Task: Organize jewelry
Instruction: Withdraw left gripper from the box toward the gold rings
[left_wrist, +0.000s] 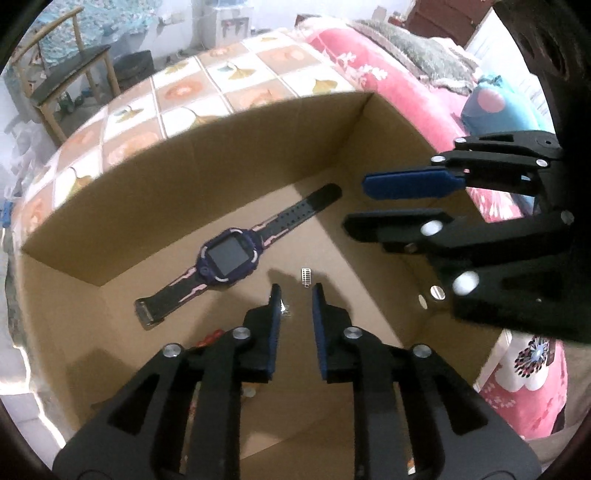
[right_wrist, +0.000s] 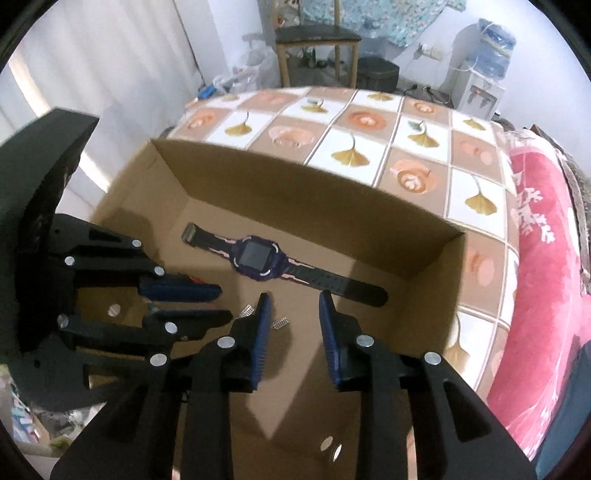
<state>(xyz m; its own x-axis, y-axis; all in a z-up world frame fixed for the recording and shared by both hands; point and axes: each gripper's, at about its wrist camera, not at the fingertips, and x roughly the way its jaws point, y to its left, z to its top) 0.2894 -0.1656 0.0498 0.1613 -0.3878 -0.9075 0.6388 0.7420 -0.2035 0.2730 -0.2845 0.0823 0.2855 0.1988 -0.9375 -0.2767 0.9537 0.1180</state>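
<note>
a: left wrist view, from the left: what lies in the cardboard box (left_wrist: 229, 155)?

b: a purple smartwatch (left_wrist: 229, 259) lies flat on the floor of the box, its strap running from the near left to the far right. right of it, a small silver earring (left_wrist: 306, 277) lies just beyond my left gripper (left_wrist: 296, 295). a second silver piece (left_wrist: 284, 309) sits against the left finger's tip.

a: and the state of your left gripper?

b: its jaws stand a narrow gap apart, nothing between the blue pads. my right gripper (left_wrist: 373, 205) enters from the right, jaws likewise slightly parted and empty.

a: right wrist view, same order?

b: my left gripper (right_wrist: 225, 302) comes in from the left, over the box floor. the watch (right_wrist: 257, 259) lies farther off, across the middle. two silver pieces (right_wrist: 280, 324) lie by the left finger of my right gripper (right_wrist: 293, 301), which holds nothing. the box stands on a tiled-pattern cloth (right_wrist: 406, 147), with a pink blanket (right_wrist: 539, 266) at the far right.
</note>
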